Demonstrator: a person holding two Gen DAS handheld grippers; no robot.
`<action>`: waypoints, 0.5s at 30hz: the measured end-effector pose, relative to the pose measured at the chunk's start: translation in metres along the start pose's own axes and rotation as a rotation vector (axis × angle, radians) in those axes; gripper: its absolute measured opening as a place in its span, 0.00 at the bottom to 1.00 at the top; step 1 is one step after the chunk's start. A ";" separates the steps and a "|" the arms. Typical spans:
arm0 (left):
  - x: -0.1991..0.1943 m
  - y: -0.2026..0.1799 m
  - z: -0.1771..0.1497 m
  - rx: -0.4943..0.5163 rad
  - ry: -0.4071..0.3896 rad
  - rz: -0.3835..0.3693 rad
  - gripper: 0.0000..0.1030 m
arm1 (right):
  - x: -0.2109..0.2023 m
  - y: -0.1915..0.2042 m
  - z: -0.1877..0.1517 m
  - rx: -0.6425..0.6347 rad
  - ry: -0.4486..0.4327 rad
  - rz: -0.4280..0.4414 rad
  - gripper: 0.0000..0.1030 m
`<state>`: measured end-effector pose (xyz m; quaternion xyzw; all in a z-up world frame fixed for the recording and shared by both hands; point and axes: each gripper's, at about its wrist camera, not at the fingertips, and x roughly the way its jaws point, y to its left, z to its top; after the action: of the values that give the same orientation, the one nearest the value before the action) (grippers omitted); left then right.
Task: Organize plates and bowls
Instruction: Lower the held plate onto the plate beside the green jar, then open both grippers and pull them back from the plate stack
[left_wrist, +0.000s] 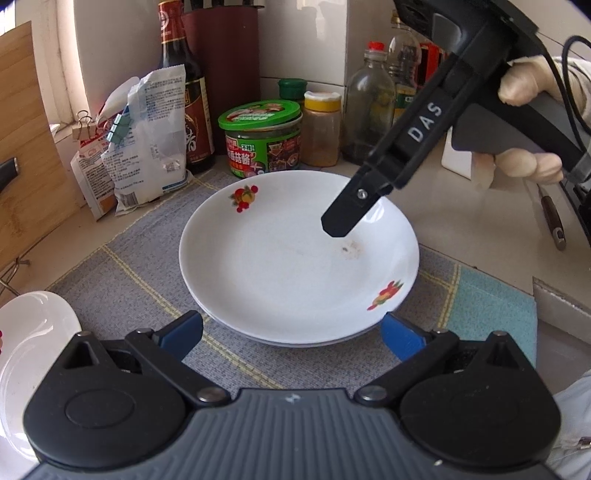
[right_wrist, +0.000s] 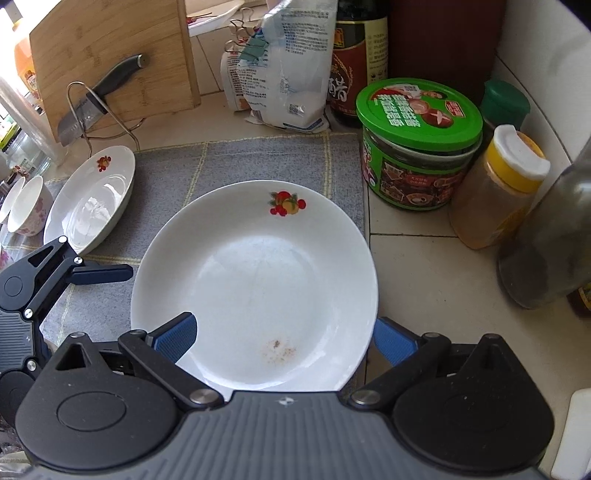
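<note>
A white plate with fruit prints (left_wrist: 288, 258) lies on top of another plate on a grey cloth mat (left_wrist: 147, 280). My left gripper (left_wrist: 291, 336) is open just in front of the stack's near rim, holding nothing. From the upper right, my right gripper (left_wrist: 343, 218) hovers over the plate's far right side, held by a gloved hand (left_wrist: 524, 162). In the right wrist view the same plate (right_wrist: 255, 266) fills the middle. The right gripper (right_wrist: 282, 339) is open, one blue pad above the plate and the other past its right rim. A left gripper finger (right_wrist: 103, 274) shows at the left.
A second fruit-print plate (right_wrist: 92, 199) and white bowls (right_wrist: 29, 210) sit left on the mat. A green-lidded jar (right_wrist: 417, 144), yellow-capped spice jar (right_wrist: 495, 188), dark sauce bottle (left_wrist: 184, 92), clipped bags (left_wrist: 147, 140) and glass bottle (left_wrist: 369, 107) crowd the back. A cutting board with knife (right_wrist: 99, 92) stands at the left.
</note>
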<state>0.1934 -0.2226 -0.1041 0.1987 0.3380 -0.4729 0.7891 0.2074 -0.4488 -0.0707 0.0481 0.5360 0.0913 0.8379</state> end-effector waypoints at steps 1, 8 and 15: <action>-0.003 0.000 0.000 0.002 -0.006 0.004 0.99 | -0.002 0.003 0.001 -0.010 -0.008 -0.003 1.00; -0.031 0.008 -0.006 -0.095 -0.079 0.065 0.99 | -0.015 0.030 -0.001 -0.114 -0.116 -0.064 1.00; -0.059 0.019 -0.021 -0.232 -0.114 0.193 0.99 | -0.016 0.056 -0.006 -0.162 -0.196 -0.068 1.00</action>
<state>0.1837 -0.1641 -0.0760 0.1106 0.3244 -0.3631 0.8664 0.1896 -0.3975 -0.0485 -0.0294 0.4438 0.1008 0.8900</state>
